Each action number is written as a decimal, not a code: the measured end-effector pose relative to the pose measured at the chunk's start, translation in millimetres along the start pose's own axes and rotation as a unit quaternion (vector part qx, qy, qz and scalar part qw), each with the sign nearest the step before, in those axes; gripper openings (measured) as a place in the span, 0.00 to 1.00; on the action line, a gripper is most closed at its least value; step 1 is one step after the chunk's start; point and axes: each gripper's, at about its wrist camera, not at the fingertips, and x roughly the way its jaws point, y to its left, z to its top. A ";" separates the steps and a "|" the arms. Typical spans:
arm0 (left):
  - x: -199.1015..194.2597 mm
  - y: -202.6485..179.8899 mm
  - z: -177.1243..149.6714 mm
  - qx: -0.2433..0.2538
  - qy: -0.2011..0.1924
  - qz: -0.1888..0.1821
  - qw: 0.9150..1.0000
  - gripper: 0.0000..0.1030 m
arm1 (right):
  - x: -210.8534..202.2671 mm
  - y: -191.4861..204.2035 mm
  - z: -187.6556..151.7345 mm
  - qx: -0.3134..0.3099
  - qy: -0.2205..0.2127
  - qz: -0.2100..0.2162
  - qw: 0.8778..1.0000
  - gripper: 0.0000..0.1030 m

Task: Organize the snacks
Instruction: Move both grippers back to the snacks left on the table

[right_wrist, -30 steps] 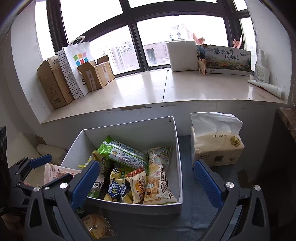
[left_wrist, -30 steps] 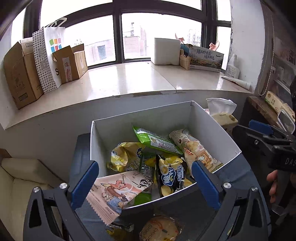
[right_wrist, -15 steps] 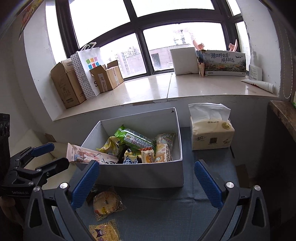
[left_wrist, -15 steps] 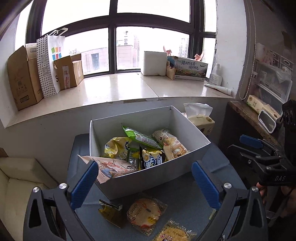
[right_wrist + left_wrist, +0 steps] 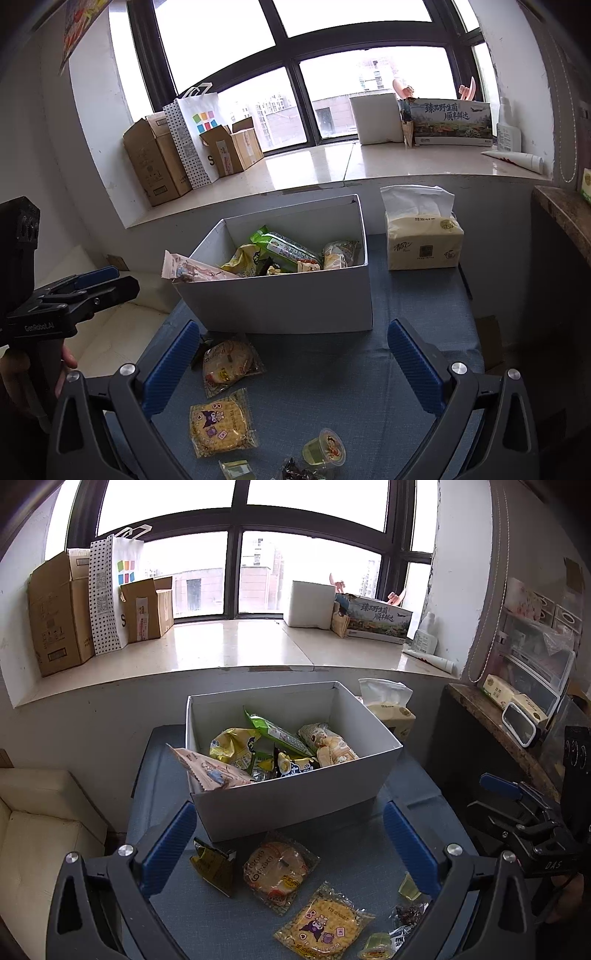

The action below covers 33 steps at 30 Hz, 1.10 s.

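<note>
A white box (image 5: 295,805) (image 5: 288,302) on the blue cloth holds several snack packets; a pale pink packet (image 5: 207,771) (image 5: 195,271) sticks out over its left corner. Loose on the cloth in front lie a round cracker pack (image 5: 279,871) (image 5: 227,362), a yellow cartoon pack (image 5: 325,925) (image 5: 218,422), a dark yellow packet (image 5: 214,864) and jelly cups (image 5: 324,451) (image 5: 410,888). My left gripper (image 5: 288,849) hangs open above these packs, empty. My right gripper (image 5: 291,365) is open and empty too, short of the box.
A tissue pack (image 5: 423,236) (image 5: 391,712) stands right of the box. Behind runs a window sill (image 5: 229,646) with cardboard boxes (image 5: 55,609) and a paper bag. A cream sofa (image 5: 37,830) lies left, a dark shelf (image 5: 498,723) right. Each gripper shows in the other's view, hand-held.
Both grippers have pulled back and up from the box, so the loose snacks in front of it have come into view. Both stay open.
</note>
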 end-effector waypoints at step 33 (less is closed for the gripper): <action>-59.5 68.6 -104.6 -0.080 0.025 0.032 0.996 1.00 | 147.6 103.0 -64.1 -0.164 0.173 0.071 0.968 1.00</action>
